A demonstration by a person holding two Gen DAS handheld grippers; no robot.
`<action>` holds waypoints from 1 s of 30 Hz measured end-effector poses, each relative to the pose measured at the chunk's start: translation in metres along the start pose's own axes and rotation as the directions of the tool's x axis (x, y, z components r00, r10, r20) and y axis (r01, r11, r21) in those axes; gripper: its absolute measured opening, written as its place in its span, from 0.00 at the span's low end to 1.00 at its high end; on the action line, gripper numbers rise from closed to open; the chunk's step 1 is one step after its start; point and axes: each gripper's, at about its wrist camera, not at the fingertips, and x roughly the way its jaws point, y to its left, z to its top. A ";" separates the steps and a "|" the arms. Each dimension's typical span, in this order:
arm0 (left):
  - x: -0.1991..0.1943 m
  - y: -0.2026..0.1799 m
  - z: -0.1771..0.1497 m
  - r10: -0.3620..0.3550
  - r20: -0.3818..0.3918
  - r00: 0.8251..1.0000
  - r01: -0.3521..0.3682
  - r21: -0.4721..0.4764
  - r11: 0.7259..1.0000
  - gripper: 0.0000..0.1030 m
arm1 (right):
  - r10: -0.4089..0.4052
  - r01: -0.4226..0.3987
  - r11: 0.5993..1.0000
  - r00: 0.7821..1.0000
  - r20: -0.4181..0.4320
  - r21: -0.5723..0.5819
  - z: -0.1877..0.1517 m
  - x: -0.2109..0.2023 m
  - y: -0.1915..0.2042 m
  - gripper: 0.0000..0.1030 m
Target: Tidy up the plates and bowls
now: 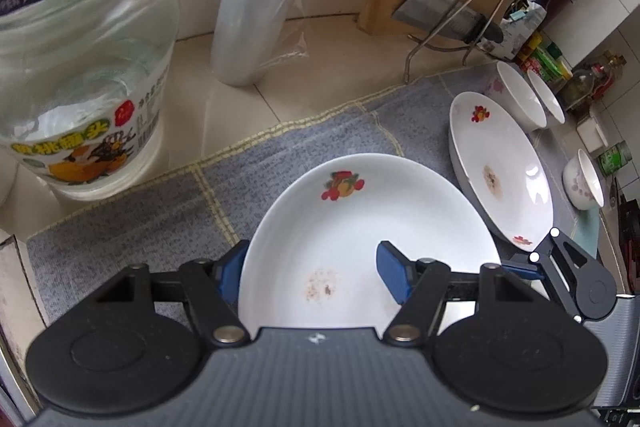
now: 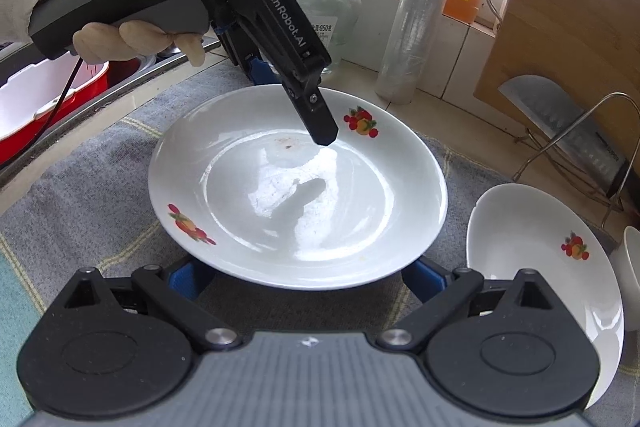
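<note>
While I look down the left wrist view, my left hand-held gripper [image 1: 312,273] pinches the near rim of the white round plate with fruit prints [image 1: 360,227]: one blue pad sits inside the dish, the other outside the rim. That plate lies on the grey checked cloth [image 1: 160,203] covering the desk. A second white fruit-print plate [image 1: 500,167] lies just beside it to the right, with two white bowls [image 1: 524,95] behind it and a small flowered bowl [image 1: 582,183] farther right. A clear glass jar with a green lid [image 1: 80,67] stands at the left.

From the right wrist view, my right hand-held gripper [image 2: 304,277] is spread wide, its blue fingers [image 2: 186,277] lying under the plate's [image 2: 296,207] near edge on either side; I cannot tell whether they touch it.
</note>
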 end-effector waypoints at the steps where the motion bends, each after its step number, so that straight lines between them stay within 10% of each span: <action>1: 0.000 0.001 0.001 0.001 0.002 1.000 -0.001 -0.001 1.000 0.65 | 0.003 -0.003 1.000 1.000 0.002 0.000 -0.001 0.000 -0.001 1.00; 30: -0.033 -0.017 -0.014 0.035 0.058 0.998 -0.037 0.034 0.999 0.67 | 0.045 -0.043 0.998 0.998 0.052 -0.041 0.008 -0.022 0.008 1.00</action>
